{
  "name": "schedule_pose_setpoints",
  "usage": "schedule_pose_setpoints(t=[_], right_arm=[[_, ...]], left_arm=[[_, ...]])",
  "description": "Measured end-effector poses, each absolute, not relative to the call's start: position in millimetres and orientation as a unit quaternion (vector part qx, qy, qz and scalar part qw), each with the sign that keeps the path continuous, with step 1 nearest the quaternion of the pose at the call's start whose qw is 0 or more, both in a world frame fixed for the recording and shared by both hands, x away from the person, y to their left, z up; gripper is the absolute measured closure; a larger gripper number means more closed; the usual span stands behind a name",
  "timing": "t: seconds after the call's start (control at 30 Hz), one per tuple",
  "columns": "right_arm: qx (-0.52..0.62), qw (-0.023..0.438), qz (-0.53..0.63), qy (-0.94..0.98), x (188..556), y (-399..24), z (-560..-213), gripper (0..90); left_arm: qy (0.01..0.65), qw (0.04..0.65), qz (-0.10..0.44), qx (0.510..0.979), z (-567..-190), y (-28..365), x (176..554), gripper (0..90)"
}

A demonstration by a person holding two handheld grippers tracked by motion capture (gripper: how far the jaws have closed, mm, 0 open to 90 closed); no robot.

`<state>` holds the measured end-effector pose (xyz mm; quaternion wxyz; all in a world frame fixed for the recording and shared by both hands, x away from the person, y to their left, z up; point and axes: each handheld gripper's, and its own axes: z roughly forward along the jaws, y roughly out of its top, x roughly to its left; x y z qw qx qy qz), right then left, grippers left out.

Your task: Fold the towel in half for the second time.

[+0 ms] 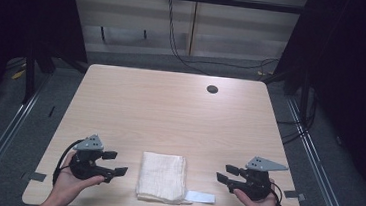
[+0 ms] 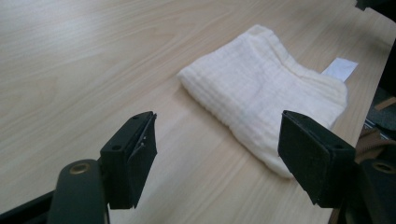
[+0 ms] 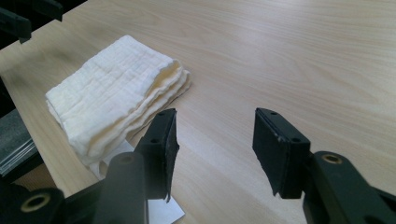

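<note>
1. Nearest the person, at the bench's near edge, the two hands each hold a tool: the left tool (image 1: 115,163) sits left of the cloth, the right tool (image 1: 226,173) right of it. Both are spread with nothing between the jaws, and neither touches the cloth.
2. Between them lies the folded white cloth (image 1: 161,177), flat on the bench (image 1: 170,107) near its near edge and a little left of centre. A white tag (image 1: 200,197) sticks out from its near right corner.
3. In the left gripper view the cloth (image 2: 266,95) lies ahead of the jaws and apart from them; in the right gripper view its stacked folded layers (image 3: 116,102) face the tool, with the tag (image 3: 159,212) under the near jaw.
4. Risk, as I judge it: the layers are loose, so a pinch at one edge may catch just the top ply and drag the stack open rather than lift it whole.
5. A second risk: the cloth sits close to the near edge, so a pull toward the person could slide it off the bench.
6. Farther off, the bench is bare wood apart from a dark round cable hole (image 1: 212,89) at the far right; nothing stands in the way of either tool.
7. Beyond the bench, black cables (image 1: 176,42) hang along the far wall, well clear of the work.
</note>
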<state>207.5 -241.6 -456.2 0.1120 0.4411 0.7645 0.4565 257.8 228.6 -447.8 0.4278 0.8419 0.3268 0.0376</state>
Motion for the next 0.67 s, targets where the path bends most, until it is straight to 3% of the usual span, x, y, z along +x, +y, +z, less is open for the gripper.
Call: schedule_pose_setpoints(t=[0.4, 0.57, 0.67], right_arm=[[0.448, 0.126, 0.455, 0.759, 207, -251, -457, 47.8], [0.457, 0.114, 0.452, 0.758, 207, -251, -467, 45.9], [0.460, 0.121, 0.450, 0.756, 208, -252, -468, 44.6]], left_arm=[[0.359, 0.443, 0.045, 0.820, -465, 255, 231, 28.4], [0.355, 0.449, 0.080, 0.816, -461, 260, 232, 27.7], [0.350, 0.442, 0.075, 0.823, -465, 256, 236, 28.3]])
